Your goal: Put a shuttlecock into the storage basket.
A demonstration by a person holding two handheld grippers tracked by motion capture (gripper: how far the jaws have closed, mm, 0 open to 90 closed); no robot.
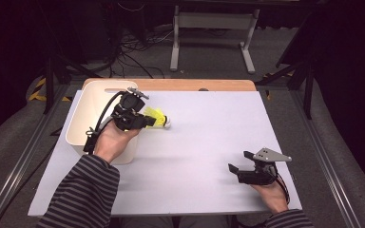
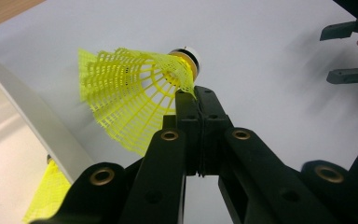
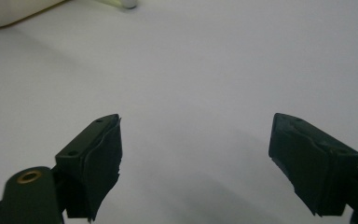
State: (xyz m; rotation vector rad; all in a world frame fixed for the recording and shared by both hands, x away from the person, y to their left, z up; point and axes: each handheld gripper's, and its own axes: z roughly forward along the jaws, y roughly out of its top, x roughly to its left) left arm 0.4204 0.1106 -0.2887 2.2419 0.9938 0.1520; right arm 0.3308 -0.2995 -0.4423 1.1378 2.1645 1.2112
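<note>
Pinching the thin edge of a yellow mesh shuttlecock (image 2: 130, 93), the left gripper (image 1: 140, 121) holds it just beside the right-hand wall of the white bin (image 1: 88, 102), with the cork tip pointing away over the white table (image 1: 209, 142). In the left gripper view the jaws are pressed together on only a sliver of the skirt near the cork, and the rest of the skirt fans out free to the left. Inside the bin, at the bottom corner of that view, a patch of another yellow mesh skirt (image 2: 49, 191) lies on the floor.

The right gripper (image 1: 240, 172) rests low on the table near the person, well apart from the bin, jaws spread wide with nothing between them.

The main risk is the grip itself: so little flexible mesh is caught that a quick swing could let the shuttlecock slip or tear loose. The skirt could also snag on the bin's rim if carried across too low, dropping it outside.
</note>
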